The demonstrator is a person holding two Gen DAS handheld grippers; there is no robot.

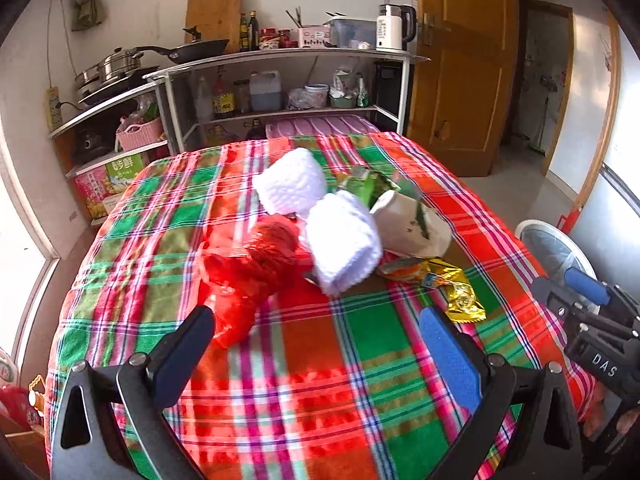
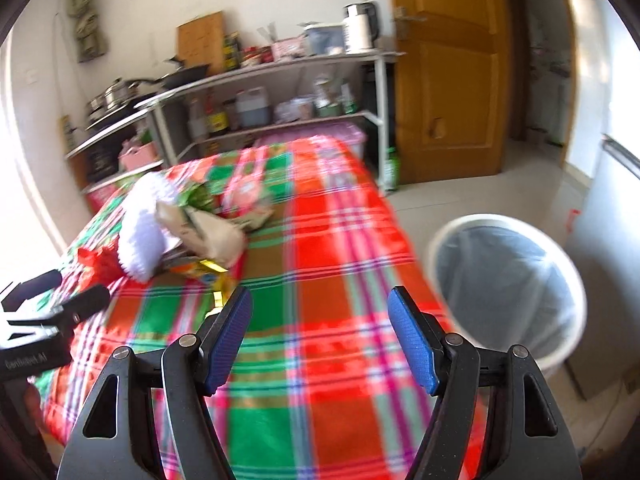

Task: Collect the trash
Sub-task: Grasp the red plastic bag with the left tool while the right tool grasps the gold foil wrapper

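Note:
A heap of trash lies mid-table on the plaid cloth (image 1: 320, 380): a crumpled red plastic bag (image 1: 248, 276), two white tissue wads (image 1: 342, 244), a tipped white paper cup (image 1: 412, 224), a green wrapper (image 1: 368, 184) and a gold snack wrapper (image 1: 460, 292). My left gripper (image 1: 316, 324) is open, short of the red bag, its left finger close to the bag's near end. The right gripper (image 2: 320, 316) is open over bare cloth, right of the heap (image 2: 188, 232). A white bin (image 2: 508, 280) with a clear liner stands on the floor beside the table's right edge.
Shelves (image 1: 280, 80) with pans, bottles and a kettle (image 1: 394, 26) line the far wall. A wooden door (image 1: 460, 60) stands at the back right. The right gripper's body (image 1: 592, 320) shows at the right edge in the left wrist view. A pink storage box (image 2: 320, 136) sits behind the table.

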